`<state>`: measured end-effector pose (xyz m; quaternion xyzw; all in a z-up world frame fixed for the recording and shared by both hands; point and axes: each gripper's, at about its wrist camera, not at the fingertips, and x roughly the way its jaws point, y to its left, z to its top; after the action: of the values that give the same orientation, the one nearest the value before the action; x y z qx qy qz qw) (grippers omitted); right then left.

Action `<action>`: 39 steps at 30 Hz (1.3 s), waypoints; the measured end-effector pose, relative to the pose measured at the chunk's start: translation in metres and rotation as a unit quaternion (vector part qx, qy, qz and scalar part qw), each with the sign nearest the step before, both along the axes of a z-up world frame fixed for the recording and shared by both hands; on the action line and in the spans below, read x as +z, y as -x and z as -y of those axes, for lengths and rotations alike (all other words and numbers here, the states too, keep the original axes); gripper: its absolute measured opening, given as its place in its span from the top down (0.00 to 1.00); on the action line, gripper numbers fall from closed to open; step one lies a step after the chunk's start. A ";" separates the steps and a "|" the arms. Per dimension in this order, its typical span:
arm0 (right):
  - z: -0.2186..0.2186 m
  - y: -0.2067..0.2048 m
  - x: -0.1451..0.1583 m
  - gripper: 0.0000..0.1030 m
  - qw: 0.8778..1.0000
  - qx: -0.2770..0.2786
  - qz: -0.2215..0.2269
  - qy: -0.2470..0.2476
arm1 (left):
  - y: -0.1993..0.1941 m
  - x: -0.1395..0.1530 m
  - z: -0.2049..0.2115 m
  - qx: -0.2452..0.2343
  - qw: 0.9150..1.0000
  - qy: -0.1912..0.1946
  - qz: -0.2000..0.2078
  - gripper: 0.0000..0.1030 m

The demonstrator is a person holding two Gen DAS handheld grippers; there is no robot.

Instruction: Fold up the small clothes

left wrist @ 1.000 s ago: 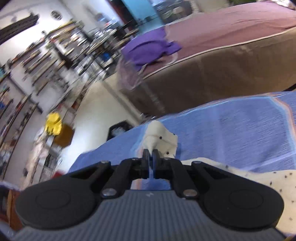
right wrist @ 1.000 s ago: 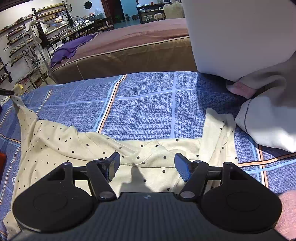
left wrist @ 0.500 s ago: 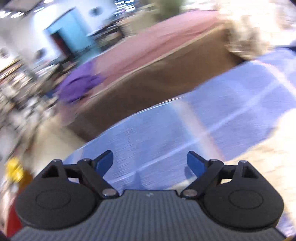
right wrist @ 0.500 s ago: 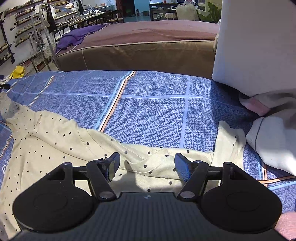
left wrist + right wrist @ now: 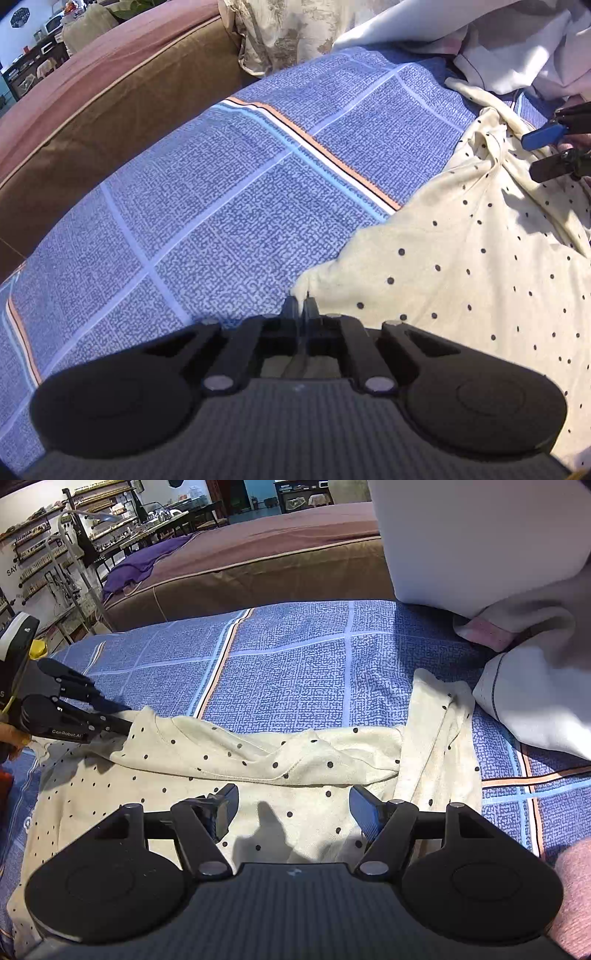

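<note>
The cream shirt with black dots [image 5: 207, 808] lies spread on the bed [image 5: 314, 672], on the blue checked sheet, close to the near edge where the person stands. Its long way runs from side to side along that near edge. One sleeve [image 5: 436, 738] sticks out toward the pillow [image 5: 480, 539] at the far right corner of the bed. The left gripper [image 5: 300, 308] has its jaws pressed together on a small point of cloth at the left end of the shirt. In the right wrist view that end is folded over the body of the shirt, toward the middle, so a thick band of cloth lies across it. The right gripper [image 5: 293, 805] hangs over the middle of the shirt with its jaws spread wide and nothing between them. The cloth is right below and in front of those jaws. The sleeve lies to their right, on the side away from the left gripper, so the right hand looks much nearer to it. My guess is that the sleeve side is the next part to fold in, and the right jaws would need to go right and down to pinch it.
</note>
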<state>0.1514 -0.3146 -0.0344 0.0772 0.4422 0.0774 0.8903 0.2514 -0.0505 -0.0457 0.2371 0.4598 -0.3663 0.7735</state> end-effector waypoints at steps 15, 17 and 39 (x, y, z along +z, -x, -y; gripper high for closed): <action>-0.028 -0.033 0.002 0.00 0.992 0.064 0.042 0.105 | -0.075 0.042 -0.153 0.275 0.957 0.081 0.047 0.78; -0.029 -0.042 0.002 0.00 0.989 0.061 0.051 0.126 | -0.067 0.037 -0.145 0.238 0.967 0.074 0.046 0.46; 0.062 -0.044 0.008 0.14 0.983 -0.068 -0.030 0.167 | 0.051 0.048 -0.046 0.065 0.997 0.037 0.032 0.01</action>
<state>0.1959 -0.3767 -0.0261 -0.0403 0.4691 -0.0604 0.8802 0.2001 -0.0047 0.0019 0.1894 0.4354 -0.3241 0.8182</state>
